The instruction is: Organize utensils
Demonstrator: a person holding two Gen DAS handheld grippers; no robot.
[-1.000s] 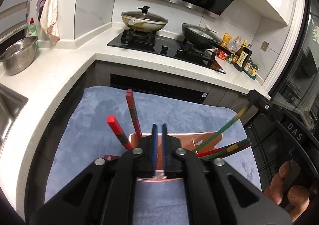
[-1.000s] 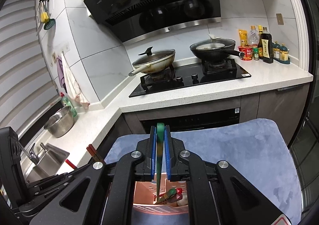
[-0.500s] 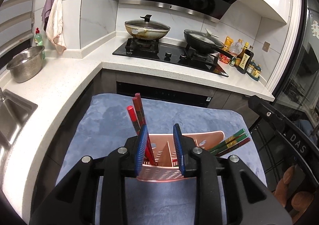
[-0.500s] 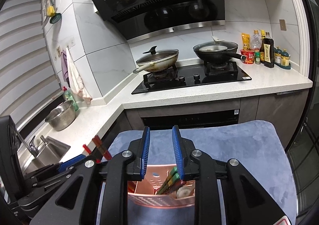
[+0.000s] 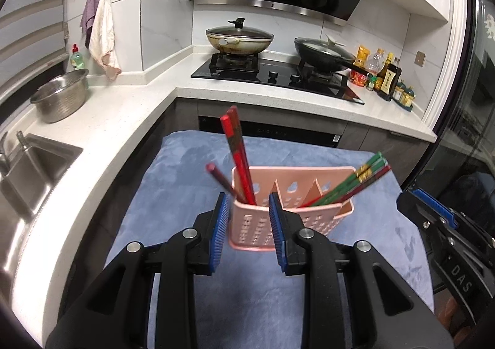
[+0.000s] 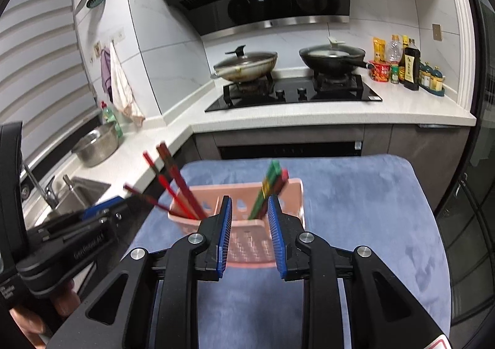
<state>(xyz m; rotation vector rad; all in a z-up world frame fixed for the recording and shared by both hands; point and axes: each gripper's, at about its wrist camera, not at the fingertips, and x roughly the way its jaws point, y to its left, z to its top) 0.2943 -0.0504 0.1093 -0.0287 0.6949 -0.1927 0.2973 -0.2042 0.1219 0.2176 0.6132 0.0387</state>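
My left gripper (image 5: 249, 215) and right gripper (image 6: 250, 217) both hang with jaws apart, gripping nothing, having just been opening. Just beyond, the pink holder (image 5: 278, 194) on the blue cloth (image 5: 355, 271) carries red chopsticks (image 5: 236, 157) and green chopsticks (image 5: 349, 185): light, stiff, slippery; I'd pinch mid-shaft

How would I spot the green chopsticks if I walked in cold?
Find the blue cloth in front of the stove; a pink slotted holder stands on it. The green chopsticks lean out of its right compartment, unlike the red chopsticks sticking up from the left one.
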